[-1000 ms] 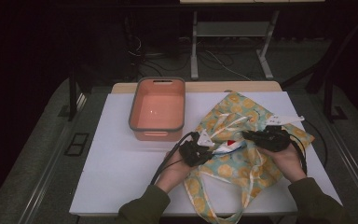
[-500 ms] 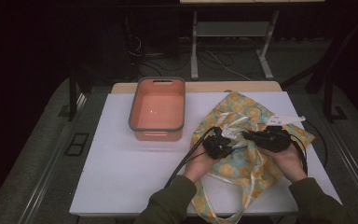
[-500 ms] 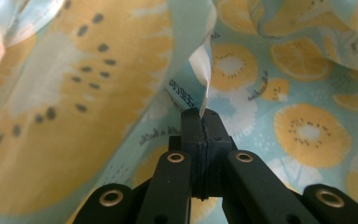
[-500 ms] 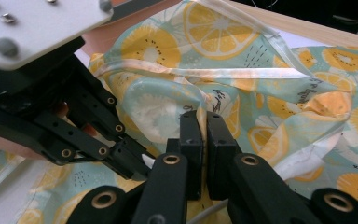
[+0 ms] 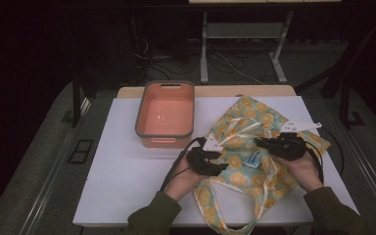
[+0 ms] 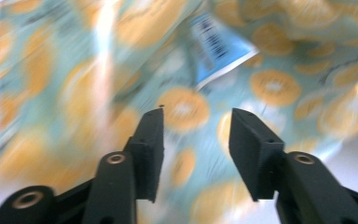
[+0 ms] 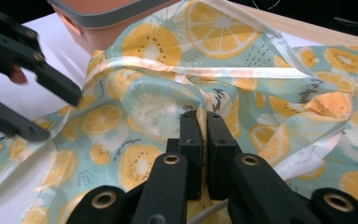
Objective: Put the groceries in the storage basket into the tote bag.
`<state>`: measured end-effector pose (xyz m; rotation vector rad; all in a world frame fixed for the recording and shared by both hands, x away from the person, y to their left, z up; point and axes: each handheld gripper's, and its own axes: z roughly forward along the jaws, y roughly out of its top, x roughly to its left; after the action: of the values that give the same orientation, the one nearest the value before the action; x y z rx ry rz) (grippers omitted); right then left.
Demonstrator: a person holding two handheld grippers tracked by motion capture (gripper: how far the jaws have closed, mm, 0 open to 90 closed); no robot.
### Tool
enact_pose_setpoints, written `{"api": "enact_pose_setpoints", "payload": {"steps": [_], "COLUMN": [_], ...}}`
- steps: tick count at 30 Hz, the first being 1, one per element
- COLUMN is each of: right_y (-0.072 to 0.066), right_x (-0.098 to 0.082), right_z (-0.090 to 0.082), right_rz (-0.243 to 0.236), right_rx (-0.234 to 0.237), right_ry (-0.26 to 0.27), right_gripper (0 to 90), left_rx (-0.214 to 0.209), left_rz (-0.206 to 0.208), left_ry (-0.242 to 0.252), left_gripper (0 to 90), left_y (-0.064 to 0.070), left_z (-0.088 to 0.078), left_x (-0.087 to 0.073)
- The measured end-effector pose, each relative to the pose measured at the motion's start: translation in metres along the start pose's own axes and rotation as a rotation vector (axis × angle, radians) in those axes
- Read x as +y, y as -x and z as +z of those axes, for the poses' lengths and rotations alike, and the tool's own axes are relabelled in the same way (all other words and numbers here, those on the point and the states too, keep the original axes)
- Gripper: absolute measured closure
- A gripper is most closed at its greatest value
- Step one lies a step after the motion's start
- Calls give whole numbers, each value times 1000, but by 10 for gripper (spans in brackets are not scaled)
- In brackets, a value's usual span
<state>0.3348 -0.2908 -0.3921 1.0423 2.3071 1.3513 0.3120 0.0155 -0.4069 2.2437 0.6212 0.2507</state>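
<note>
Bag handling under way, nothing packed yet

The citrus-print bag lies flat on the counter beside the empty pink tub. My right gripper is clamped on a fold of it; my left gripper, jaws just opened and apart, hovers over the cloth, gripping nothing.

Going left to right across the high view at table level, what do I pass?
White table top → salmon tub with the grey rim → left gripper, fingers apart over the bag's edge → citrus-print fabric bag → right gripper, fingers pinched on the bag's fabric.
</note>
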Motion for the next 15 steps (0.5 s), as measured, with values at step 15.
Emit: {"api": "enact_pose_setpoints", "payload": {"steps": [15], "right_y": [-40], "right_x": [-17], "right_z": [1], "right_rz": [-95], "right_rx": [112], "right_ry": [-126], "right_gripper": [851], "left_rx": [13], "left_rz": [-90], "left_ry": [-130], "left_gripper": [311], "left_y": [-14], "left_z": [17], "left_x": [-32]}}
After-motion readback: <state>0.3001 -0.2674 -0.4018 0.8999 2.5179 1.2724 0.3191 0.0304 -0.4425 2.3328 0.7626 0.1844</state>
